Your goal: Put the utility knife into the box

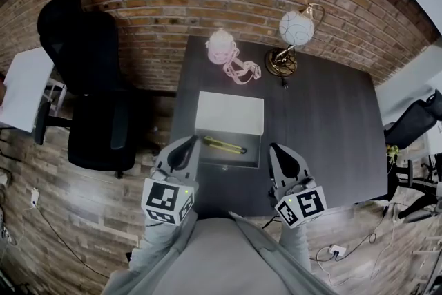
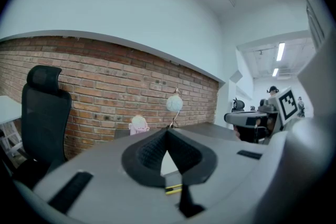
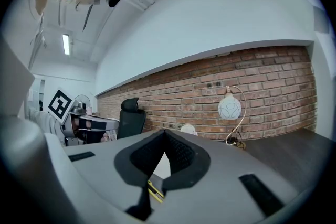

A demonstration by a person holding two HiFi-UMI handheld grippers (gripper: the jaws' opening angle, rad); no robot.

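Note:
An open box [image 1: 207,157] sits on the dark table [image 1: 331,128], its white lid [image 1: 229,112] folded back toward the wall. The yellow utility knife [image 1: 224,145] lies inside the box's grey tray. My left gripper [image 1: 185,148] hovers at the box's near left corner, and my right gripper [image 1: 282,153] is just off its near right corner. Both are shut with nothing between the fingers. In the left gripper view the closed gripper [image 2: 167,135] hides most of the box, and a strip of the knife [image 2: 174,189] shows below. The right gripper view shows the same gripper [image 3: 164,135] and knife [image 3: 155,191].
A globe lamp [image 1: 295,27] on a brass base and a pink object with a tape measure [image 1: 231,55] stand at the table's far edge by the brick wall. A black office chair [image 1: 86,65] is left of the table. Cables lie on the wooden floor.

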